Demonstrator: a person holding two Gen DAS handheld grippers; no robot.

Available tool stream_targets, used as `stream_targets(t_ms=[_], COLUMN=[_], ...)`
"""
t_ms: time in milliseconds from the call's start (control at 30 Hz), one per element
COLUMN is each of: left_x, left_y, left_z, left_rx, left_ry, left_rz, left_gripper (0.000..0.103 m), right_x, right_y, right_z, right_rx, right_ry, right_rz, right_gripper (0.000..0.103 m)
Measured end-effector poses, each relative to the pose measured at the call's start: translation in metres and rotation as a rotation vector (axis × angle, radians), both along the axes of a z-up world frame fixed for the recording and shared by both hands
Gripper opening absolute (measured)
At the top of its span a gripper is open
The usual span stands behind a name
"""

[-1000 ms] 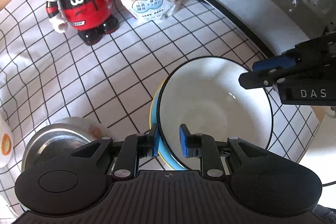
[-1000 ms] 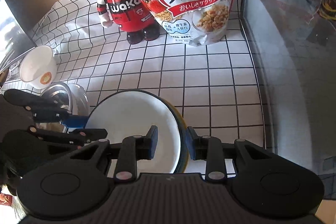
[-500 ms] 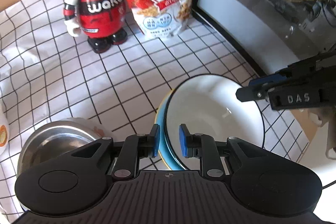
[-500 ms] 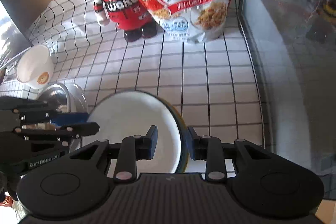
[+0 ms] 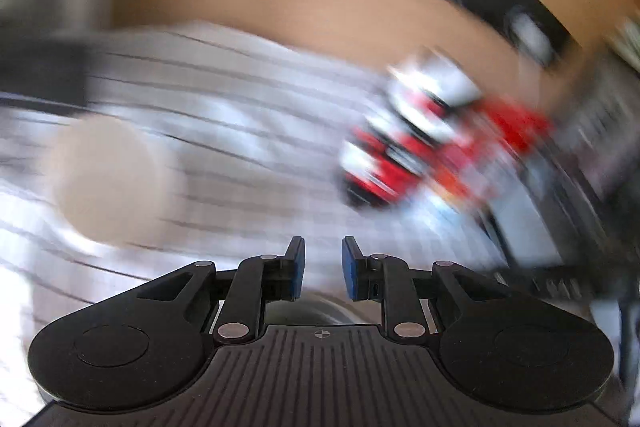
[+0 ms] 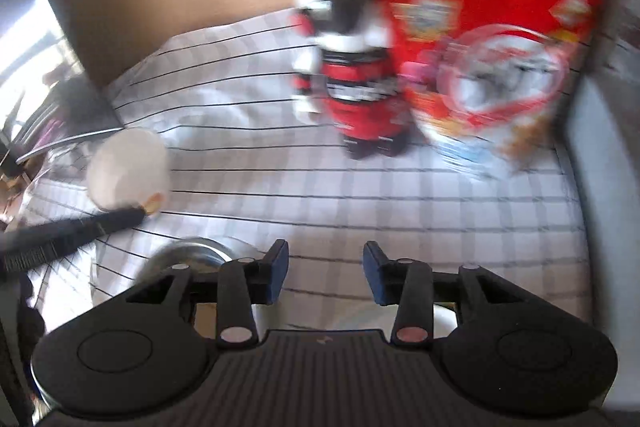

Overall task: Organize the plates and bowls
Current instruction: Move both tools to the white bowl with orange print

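White cloth (image 6: 360, 211) with black grid lines; red, black and white figurine (image 6: 352, 75); red cereal bag (image 6: 492, 59); cream cup (image 6: 128, 175).

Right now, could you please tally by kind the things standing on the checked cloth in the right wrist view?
Bowls: 2, a small white bowl and a steel bowl
Toy figures: 1, the red and black figure
Food bags: 1, the red cereal bag
Total: 4
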State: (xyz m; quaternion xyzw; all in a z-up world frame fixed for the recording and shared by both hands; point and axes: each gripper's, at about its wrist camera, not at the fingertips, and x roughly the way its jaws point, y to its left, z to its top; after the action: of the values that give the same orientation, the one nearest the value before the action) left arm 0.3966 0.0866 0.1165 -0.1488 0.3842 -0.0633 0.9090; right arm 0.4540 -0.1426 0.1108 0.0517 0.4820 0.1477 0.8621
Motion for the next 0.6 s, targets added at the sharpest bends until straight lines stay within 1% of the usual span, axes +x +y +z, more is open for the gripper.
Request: stream_targets(t_ms=[67, 133, 200, 233, 300, 333, 400, 433, 533, 600], left_x=[0.003, 0.011, 0.022, 0.028, 0.038, 0.045, 0.057, 0.064, 0.075, 0.074], left_y=[0.047, 0.094, 0.137, 0.155, 0.177, 0.186, 0.195, 0.197, 0.197, 0.201], left_z=[0.001, -0.004, -0.014, -0.021, -0.033, -0.041, -0.054, -0.061, -0.074, -0.078], left_rx=[0.019, 0.027, -0.014, -0.036, -0.059, -0.072, -0.095, -0.105, -0.126, -0.180], left_ry=[-0.015, 0.010, 0.054, 0.073, 0.096, 0.107, 0.121, 0.133, 0.154, 0.145], left_rz=[0.144, 0.273, 0.362, 0.389, 0.405, 0.396, 0.373, 0.344, 0.276, 0.254], left_gripper=[0.023, 0.023, 0.023, 0.023, 0.023, 0.023, 0.023, 0.023, 0.023, 0.023], right_x=[0.012, 0.025, 0.038, 0.045, 0.060, 0.066, 0.080, 0.085, 0.105, 0.117], right_y=[0.034, 0.071, 0.106, 0.122, 0.155, 0.167, 0.192, 0.199, 0.218, 0.226], right_z=[-0.003, -0.007, -0.011, -0.014, -0.019, -0.022, -0.029, -0.033, -0.046, -0.056], right_rx=[-0.008, -0.013, -0.004, -0.002, 0.006, 0.009, 0.008, 0.009, -0.009, -0.056], right_ry=[-0.005, 0.008, 0.024, 0.027, 0.025, 0.021, 0.023, 0.032, 0.069, 0.079], right_rz=[0.044, 0.090, 0.145, 0.166, 0.210, 0.233, 0.256, 0.258, 0.220, 0.182], right_gripper=[0.053, 0.053, 0.053, 0.053, 0.054, 0.056, 0.057, 0.057, 0.057, 0.057])
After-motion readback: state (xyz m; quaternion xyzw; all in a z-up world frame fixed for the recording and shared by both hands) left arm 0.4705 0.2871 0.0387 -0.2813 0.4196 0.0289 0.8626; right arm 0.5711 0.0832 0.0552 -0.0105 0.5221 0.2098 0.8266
